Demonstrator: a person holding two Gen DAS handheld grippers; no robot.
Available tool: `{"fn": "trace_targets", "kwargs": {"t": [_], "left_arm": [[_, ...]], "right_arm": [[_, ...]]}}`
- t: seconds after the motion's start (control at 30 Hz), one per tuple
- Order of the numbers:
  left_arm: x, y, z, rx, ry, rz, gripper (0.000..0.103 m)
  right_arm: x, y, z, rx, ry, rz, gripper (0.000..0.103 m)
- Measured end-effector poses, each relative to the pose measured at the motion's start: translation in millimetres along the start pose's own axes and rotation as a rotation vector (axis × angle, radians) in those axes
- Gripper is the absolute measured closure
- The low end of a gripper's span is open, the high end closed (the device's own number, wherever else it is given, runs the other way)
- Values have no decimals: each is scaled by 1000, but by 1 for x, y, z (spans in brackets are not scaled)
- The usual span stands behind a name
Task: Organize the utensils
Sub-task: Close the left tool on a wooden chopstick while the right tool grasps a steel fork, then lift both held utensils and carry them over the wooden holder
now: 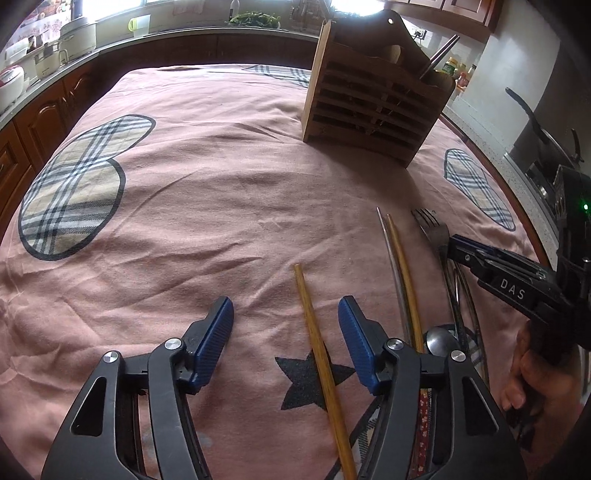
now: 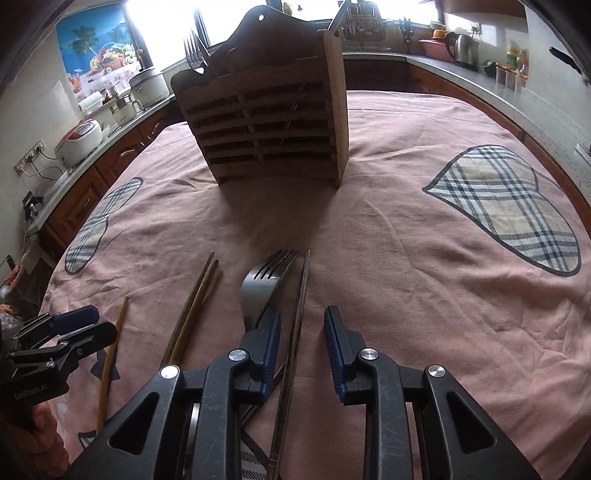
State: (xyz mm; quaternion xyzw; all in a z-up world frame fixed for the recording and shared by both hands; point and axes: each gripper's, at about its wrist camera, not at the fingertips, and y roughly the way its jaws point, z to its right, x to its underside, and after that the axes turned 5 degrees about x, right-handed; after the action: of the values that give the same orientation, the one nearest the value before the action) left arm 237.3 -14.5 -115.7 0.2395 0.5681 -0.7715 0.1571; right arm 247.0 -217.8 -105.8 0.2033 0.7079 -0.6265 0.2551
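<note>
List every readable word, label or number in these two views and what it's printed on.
"DAS": white letters on the black body of the right gripper, left wrist view.
"GenRobot.AI", roughly: faint, partly blurred print on the left gripper body, right wrist view.
Jar labels on the counter: too small to read.

light: blown-out windows (image 2: 147, 33) behind | caddy (image 2: 266, 122) backlit, shadow toward camera | edges: fisheye-bent, dark
</note>
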Motion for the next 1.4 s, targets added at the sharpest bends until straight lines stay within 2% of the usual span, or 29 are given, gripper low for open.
{"fn": "trace_targets", "kwargs": {"t": [0.1,0.13,0.2,0.27,0.3,0.37,0.53,0.7,0.93,1.4], "left_arm": [[-4,4,3,7,25,-2,45],[-5,5,5,6,34,-1,48],[-8,8,8,-12,55,0,67],[-11,11,9,-12,66,-1,80],[-11,11,8,-10,64,-1,87],[-12,12,6,0,56,0,94],[-12,6,1,40,26,4,96],[-12,-17,-7,98,-24,49,99],[-11,-59,-5,116,-31,130,99],[-9,-118,9,147,-1,250,99]], "right_arm": [[-8,6,-2,6,-9,0,78],[-11,8,-2,6,-11,0,78],[-15,12,-3,8,-17,2,78],[-17,12,-3,17,-21,7,80],[-16,12,-3,29,-24,11,86],[-15,11,0,44,-19,14,96],[-15,2,12,-6,41,13,98],[-17,-25,14,-51,76,65,99],[-21,-77,14,-107,100,166,99],[-19,-142,11,-129,99,303,99]]}}
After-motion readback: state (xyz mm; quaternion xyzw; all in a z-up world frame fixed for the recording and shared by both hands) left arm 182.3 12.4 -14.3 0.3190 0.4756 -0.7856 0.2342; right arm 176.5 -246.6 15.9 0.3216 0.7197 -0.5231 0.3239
